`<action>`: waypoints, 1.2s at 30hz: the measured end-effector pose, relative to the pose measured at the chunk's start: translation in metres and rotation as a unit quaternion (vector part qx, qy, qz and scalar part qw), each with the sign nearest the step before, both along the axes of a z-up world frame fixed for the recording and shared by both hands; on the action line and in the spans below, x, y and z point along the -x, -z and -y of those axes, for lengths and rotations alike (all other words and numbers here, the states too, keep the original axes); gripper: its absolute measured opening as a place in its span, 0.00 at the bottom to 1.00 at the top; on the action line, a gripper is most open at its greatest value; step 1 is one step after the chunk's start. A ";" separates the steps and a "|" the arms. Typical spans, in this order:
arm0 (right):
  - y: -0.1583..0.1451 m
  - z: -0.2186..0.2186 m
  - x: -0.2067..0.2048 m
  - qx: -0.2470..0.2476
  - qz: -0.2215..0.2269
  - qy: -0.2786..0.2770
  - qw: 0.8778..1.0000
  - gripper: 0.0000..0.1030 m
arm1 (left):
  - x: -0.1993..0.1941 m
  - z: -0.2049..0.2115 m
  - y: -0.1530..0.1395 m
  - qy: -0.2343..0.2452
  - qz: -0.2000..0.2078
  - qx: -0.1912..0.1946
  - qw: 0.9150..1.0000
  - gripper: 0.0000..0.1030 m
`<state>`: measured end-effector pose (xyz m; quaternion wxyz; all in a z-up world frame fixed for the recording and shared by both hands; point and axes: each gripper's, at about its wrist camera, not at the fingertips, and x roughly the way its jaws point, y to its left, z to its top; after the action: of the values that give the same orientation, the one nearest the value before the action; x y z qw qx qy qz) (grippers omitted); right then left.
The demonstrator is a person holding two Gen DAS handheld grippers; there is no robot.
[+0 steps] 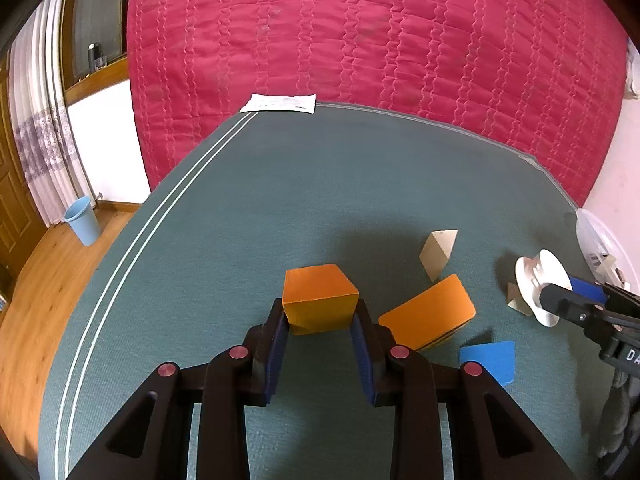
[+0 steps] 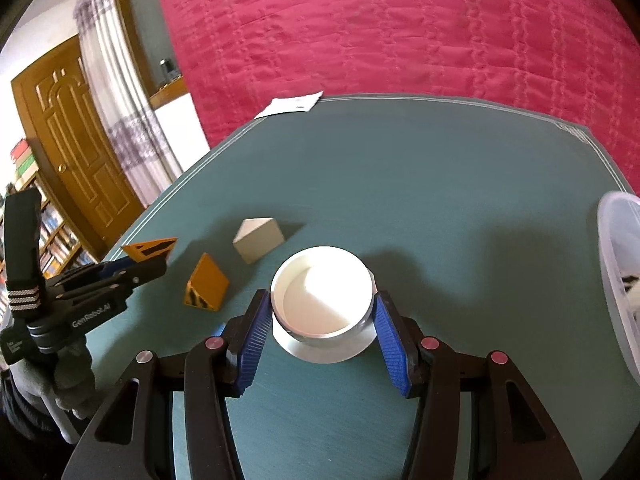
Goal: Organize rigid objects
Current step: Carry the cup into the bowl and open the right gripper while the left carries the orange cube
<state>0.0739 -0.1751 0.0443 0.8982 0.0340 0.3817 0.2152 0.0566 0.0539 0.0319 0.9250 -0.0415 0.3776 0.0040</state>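
My left gripper (image 1: 320, 316) is shut on an orange block (image 1: 319, 296), held just above the green table (image 1: 280, 200). A second orange block (image 1: 428, 312), a blue block (image 1: 490, 360) and a beige prism (image 1: 438, 252) lie to its right. My right gripper (image 2: 322, 312) is shut on a white round cup (image 2: 322, 292), which also shows in the left wrist view (image 1: 538, 286). In the right wrist view the left gripper (image 2: 132, 268) holds its orange block (image 2: 150, 250) at far left, with the other orange block (image 2: 206, 284) and the beige prism (image 2: 259, 238) nearby.
A clear plastic bin (image 2: 618, 272) sits at the table's right edge, also in the left wrist view (image 1: 600, 244). A white paper (image 1: 280, 103) lies at the far table edge against a red quilt (image 1: 360, 32). A blue bucket (image 1: 83, 220) stands on the floor left.
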 end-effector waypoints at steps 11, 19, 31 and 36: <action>-0.007 0.023 0.005 -0.019 0.008 0.032 0.999 0.52 | 0.007 0.018 -0.009 0.027 0.014 -0.004 1.000 0.32; -0.011 0.047 0.010 -0.025 0.013 0.064 0.998 0.52 | 0.011 0.029 -0.016 0.043 0.021 -0.007 0.999 0.32; -0.021 0.106 0.020 -0.032 0.028 0.137 0.990 0.52 | 0.018 0.057 -0.028 0.074 0.034 -0.016 0.997 0.32; -0.026 0.136 0.024 -0.037 0.037 0.171 0.984 0.52 | 0.019 0.069 -0.031 0.085 0.036 -0.020 0.996 0.32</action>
<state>0.0504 -0.3109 0.0702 0.9335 0.1240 0.3282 0.0735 0.0377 -0.0147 0.0632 0.9358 0.0090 0.3456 -0.0685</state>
